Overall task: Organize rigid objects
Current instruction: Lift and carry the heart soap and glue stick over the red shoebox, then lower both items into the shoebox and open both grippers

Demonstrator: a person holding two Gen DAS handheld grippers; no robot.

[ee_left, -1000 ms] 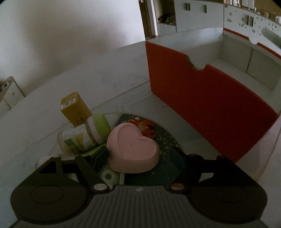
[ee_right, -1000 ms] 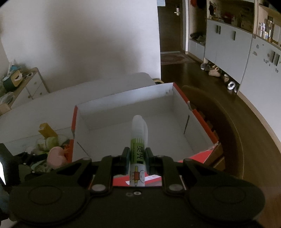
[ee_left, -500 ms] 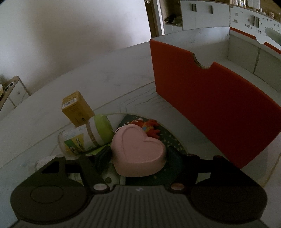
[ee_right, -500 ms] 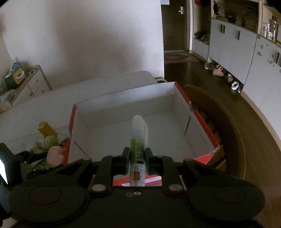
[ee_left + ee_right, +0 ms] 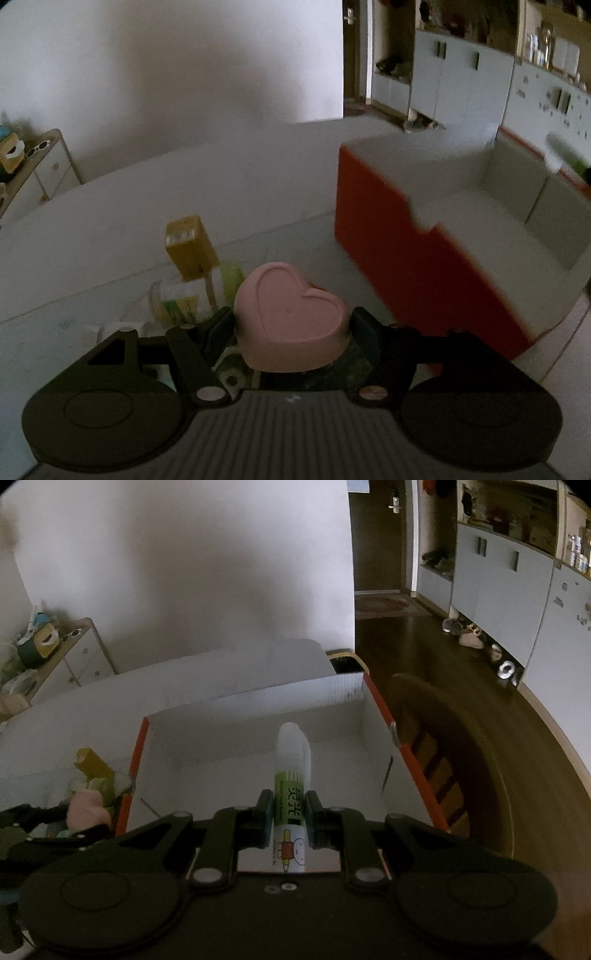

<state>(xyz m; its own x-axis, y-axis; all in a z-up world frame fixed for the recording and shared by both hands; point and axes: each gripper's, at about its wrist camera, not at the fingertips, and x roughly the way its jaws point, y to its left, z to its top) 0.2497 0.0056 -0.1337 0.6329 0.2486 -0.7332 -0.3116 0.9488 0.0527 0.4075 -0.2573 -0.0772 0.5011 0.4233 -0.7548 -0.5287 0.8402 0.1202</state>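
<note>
My left gripper (image 5: pixel 291 326) is shut on a pink heart-shaped block (image 5: pixel 291 321) and holds it above the pile on the table. My right gripper (image 5: pixel 290 818) is shut on a white and green glue stick (image 5: pixel 291 797), held over the near edge of the orange box (image 5: pixel 258 753) with white inside. The box also shows in the left wrist view (image 5: pixel 413 251), to the right of the heart. The heart and left gripper show at far left in the right wrist view (image 5: pixel 86 806).
A yellow carton (image 5: pixel 188 247) and a green-capped bottle (image 5: pixel 184 295) lie left of the heart on the white table (image 5: pixel 184 192). A wooden chair (image 5: pixel 454 760) stands right of the box. A low cabinet (image 5: pixel 70 657) stands by the far wall.
My left gripper has closed on the pink heart and lifted it off the pile, the view tilting up. The right gripper has held the glue stick nearly still over the box.
</note>
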